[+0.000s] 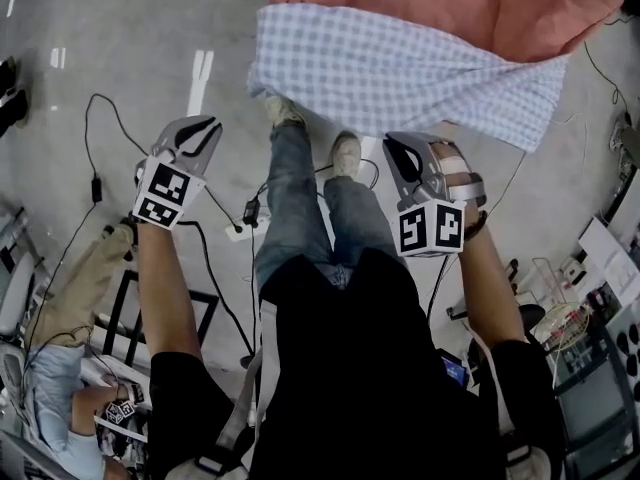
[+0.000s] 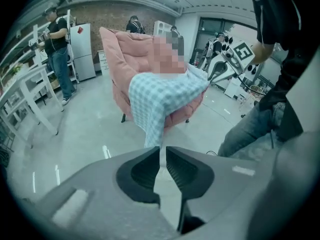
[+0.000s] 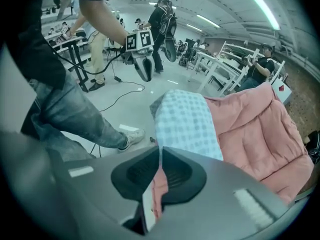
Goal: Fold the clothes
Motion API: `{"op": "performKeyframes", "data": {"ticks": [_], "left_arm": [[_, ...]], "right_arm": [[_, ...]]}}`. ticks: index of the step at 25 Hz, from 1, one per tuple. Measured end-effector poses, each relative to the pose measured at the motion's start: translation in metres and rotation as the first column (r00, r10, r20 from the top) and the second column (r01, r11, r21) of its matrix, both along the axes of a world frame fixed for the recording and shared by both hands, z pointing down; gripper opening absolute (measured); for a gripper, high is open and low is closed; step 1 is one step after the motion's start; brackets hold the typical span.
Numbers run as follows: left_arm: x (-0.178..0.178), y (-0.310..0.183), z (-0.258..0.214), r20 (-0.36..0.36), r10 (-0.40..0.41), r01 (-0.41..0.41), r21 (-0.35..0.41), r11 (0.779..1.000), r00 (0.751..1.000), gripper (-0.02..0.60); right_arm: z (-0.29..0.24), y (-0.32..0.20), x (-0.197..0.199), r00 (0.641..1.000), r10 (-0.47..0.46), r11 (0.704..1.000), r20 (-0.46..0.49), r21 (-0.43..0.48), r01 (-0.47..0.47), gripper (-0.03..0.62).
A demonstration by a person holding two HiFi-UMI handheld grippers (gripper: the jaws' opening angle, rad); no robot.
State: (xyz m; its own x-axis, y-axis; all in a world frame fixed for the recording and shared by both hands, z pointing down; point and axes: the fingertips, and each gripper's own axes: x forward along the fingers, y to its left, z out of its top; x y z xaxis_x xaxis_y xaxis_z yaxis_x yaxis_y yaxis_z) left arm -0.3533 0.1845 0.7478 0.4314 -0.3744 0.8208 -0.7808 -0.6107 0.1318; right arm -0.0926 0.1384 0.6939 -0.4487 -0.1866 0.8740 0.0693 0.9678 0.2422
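Checked cloth (image 1: 400, 73): draped over the front of the pink padded chair (image 1: 480, 8), hem hanging toward the floor (image 1: 130, 38). It lies ahead of both claws and touches neither; it is nearer the right claw.
Left claw (image 1: 207, 128): jaws a thin slit apart, nothing between them; the cloth's hanging corner is straight ahead.
Right claw (image 1: 397, 148): tips together, empty; cloth close ahead.
Person's shoes (image 1: 345, 155) stand between the claws, by the hem.

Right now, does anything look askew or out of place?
The checked cloth lies askew on the pink chair: it hangs over the front edge, and in the head view its left end is bunched under and its right corner droops lower. Cables trail across the floor by the person's feet.
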Motion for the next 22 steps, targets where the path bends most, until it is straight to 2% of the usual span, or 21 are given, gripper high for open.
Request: {"op": "performKeyframes", "data": {"ticks": [3, 5, 11, 17, 20, 22], "left_arm": [[0.011, -0.010, -0.013, -0.020, -0.008, 0.008, 0.029, 1.000, 1.000, 0.046], [0.020, -0.017, -0.020, -0.023, 0.004, -0.003, 0.044, 0.999, 1.000, 0.046], [0.058, -0.031, -0.037, -0.019, 0.065, -0.063, 0.084, 0.995, 0.998, 0.046], [0.115, -0.051, -0.072, -0.024, 0.153, -0.149, 0.115, 0.982, 0.988, 0.048], [0.162, -0.072, -0.114, -0.032, 0.222, -0.215, 0.147, 0.966, 0.975, 0.051], [0.201, -0.077, -0.152, -0.064, 0.245, -0.232, 0.156, 0.960, 0.968, 0.051]], "right_arm": [[0.006, 0.008, 0.004, 1.000, -0.016, 1.000, 0.008, -0.001, 0.016, 0.028], [0.014, 0.014, 0.008, 1.000, -0.023, 1.000, 0.013, -0.018, 0.023, 0.072], [0.023, 0.020, 0.033, 0.999, 0.004, 0.999, 0.039, -0.033, -0.003, 0.078], [-0.012, 0.005, 0.085, 0.989, 0.129, 0.992, 0.074, -0.007, -0.129, 0.077], [-0.058, -0.010, 0.128, 0.972, 0.220, 0.974, 0.086, 0.028, -0.223, 0.077], [-0.098, -0.012, 0.162, 0.958, 0.270, 0.961, 0.091, 0.033, -0.274, 0.077]]}}
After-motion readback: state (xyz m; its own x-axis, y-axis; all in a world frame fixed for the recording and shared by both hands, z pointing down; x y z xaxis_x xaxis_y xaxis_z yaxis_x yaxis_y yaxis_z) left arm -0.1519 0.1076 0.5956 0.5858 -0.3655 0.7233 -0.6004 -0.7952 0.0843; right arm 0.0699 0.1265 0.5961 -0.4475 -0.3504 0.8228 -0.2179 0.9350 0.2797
